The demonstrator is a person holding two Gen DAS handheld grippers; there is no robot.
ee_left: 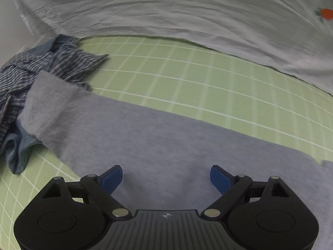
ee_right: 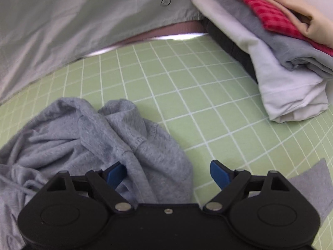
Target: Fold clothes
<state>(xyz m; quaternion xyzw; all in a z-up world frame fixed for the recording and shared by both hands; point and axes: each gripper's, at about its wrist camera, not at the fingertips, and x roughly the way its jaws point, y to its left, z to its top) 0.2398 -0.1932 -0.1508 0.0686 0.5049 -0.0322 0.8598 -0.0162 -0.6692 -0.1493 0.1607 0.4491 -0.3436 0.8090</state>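
Grey hoodie (ee_left: 166, 137) lying lengthwise left-to-right on green mat (ee_left: 187, 73), both grippers' jaws wide, empty.

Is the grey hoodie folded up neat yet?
No. The grey hoodie lies crumpled on the green mat, its hood bunched up.

Grey sweatshirt (ee_left: 166, 137) and folded pile (ee_right: 281, 48), both edge-cropped.

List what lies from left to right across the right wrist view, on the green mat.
Grey hoodie → bare green mat → stack of folded clothes, its white piece lowest in view and the red striped one near the top.
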